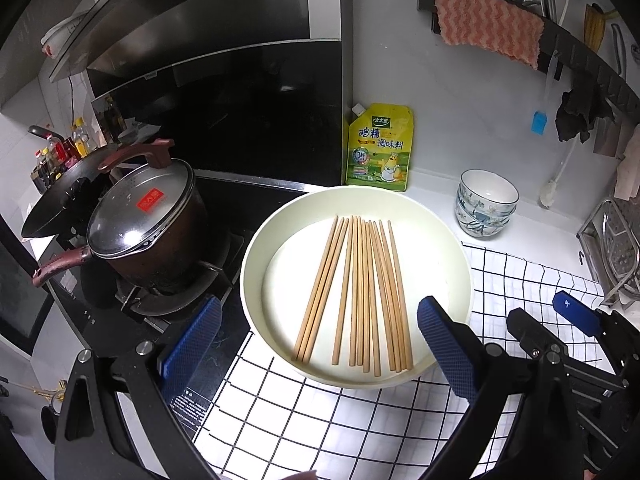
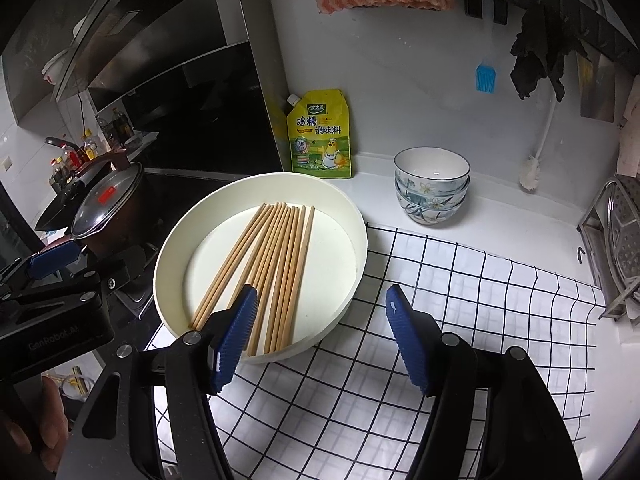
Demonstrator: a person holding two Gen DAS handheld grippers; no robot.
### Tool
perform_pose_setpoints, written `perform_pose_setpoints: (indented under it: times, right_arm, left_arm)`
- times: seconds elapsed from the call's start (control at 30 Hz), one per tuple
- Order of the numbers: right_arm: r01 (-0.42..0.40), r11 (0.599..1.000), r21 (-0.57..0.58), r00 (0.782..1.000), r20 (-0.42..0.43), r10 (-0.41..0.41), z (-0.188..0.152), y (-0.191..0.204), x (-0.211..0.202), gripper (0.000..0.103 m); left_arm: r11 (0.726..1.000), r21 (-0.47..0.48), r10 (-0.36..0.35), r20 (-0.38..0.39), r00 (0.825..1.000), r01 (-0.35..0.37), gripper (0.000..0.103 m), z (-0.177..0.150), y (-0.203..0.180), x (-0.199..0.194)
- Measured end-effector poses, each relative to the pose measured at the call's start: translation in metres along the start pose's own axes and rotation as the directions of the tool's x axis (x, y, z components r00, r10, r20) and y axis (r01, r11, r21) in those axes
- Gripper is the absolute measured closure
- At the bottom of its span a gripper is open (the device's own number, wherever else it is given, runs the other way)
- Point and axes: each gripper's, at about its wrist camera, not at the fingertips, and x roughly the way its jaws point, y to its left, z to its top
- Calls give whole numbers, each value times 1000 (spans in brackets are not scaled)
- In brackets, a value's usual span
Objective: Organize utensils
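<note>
Chopsticks (image 1: 356,292), a fanned row of bare wood, lie flat in the white round tray (image 1: 256,240) on the checked cloth (image 1: 360,420) covering the table. Light, stiff, thin; likely to roll or slip when pinched singly. Best taken near the ends closest to the claws. Left claw (image 1: 320,344) and right claw (image 2: 320,336) both hang released, holding nothing, short of the tray.

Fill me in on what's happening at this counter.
A person holds a gripper in each hand over a white tray of wooden chopsticks lying loose on a checked cloth. The left gripper and right gripper both hover open near the tray's near edge, holding nothing. No chopstick has been picked up yet. Stacked bowls sit behind.
</note>
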Motion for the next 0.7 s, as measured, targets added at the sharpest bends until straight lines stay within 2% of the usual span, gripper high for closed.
perform_pose_setpoints:
  times: [0.7]
  right_arm:
    - [-4, 1000, -3, 1000, 5, 4, -1, 2, -3, 39]
  left_arm:
    - [1000, -11, 0, -22, 1000, 0, 6, -3, 1, -2]
